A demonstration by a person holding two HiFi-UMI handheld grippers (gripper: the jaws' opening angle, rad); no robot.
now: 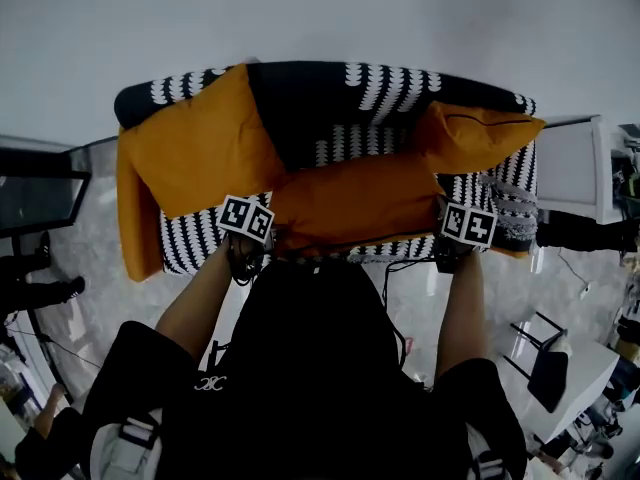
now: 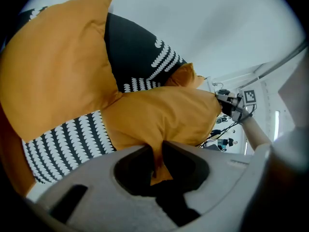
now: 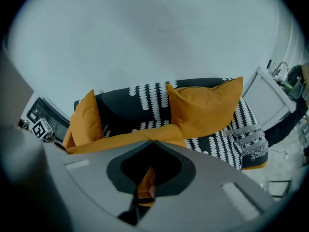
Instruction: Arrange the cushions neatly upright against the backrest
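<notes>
1. Three orange square fabric cushions, as I count them, on one black-and-white scallop-print fabric sofa [image 1: 385,88].
2. One left cushion [image 1: 200,143]: leans tilted against the sofa's backrest at its left end as I face it, with its lower corner touching the middle one.
3. One right cushion [image 1: 478,136]: propped tilted against the sofa's backrest at its right end.
4. One middle cushion [image 1: 355,203]: stretched across the front of the sofa's seat, between the other two and held at both near corners.
5. One left gripper [image 2: 157,161]: jaws nearly closed, pinching the middle cushion's left corner.
6. One right gripper [image 3: 146,180]: jaws pressed together on the thin fabric of the same cushion's right corner.
7. One grey fringed throw [image 1: 515,218]: draped over the sofa's right end.
8. One white side table [image 1: 570,168]: just beyond the sofa's right end.
</notes>
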